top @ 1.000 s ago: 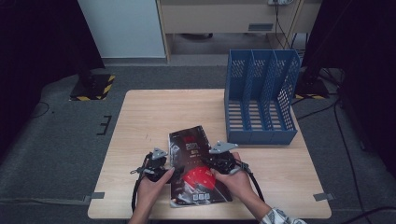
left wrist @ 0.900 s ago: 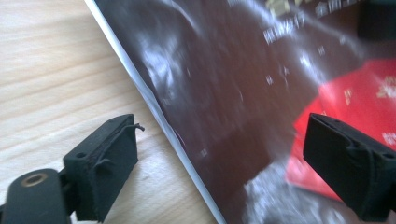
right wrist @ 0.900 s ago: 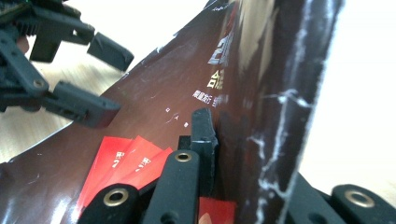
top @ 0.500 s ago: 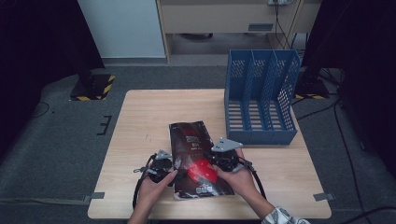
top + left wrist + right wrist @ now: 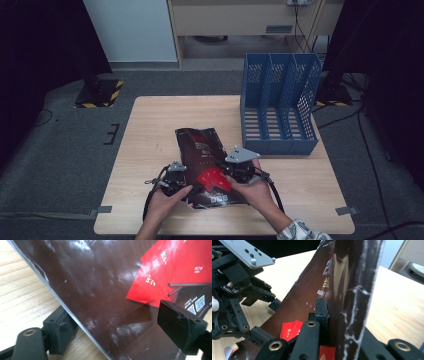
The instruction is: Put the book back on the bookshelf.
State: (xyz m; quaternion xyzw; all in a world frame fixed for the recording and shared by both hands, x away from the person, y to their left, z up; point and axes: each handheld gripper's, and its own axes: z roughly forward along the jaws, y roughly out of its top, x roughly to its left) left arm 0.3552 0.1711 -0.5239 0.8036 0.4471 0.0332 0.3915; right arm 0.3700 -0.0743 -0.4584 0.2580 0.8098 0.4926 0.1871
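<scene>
A glossy dark brown magazine (image 5: 202,145) with a red patch (image 5: 212,179) on its cover lies at the table's near middle, its near end raised. My right gripper (image 5: 227,172) is shut on that raised edge, and the right gripper view has its jaws pinching the magazine (image 5: 352,277). My left gripper (image 5: 179,174) straddles the left edge. In the left gripper view the magazine (image 5: 100,290) slants between the pads; one jaw is under it, the other over the cover, and neither presses. The left jaws have just been closing.
A blue three-slot file rack (image 5: 280,105) stands at the back right of the wooden table (image 5: 160,125). The person's hands come in from the near edge. Dark floor and cables surround the table.
The right gripper has risen a little with the magazine's near end, which tilts up more. The left hand has stayed at the magazine's left edge.
</scene>
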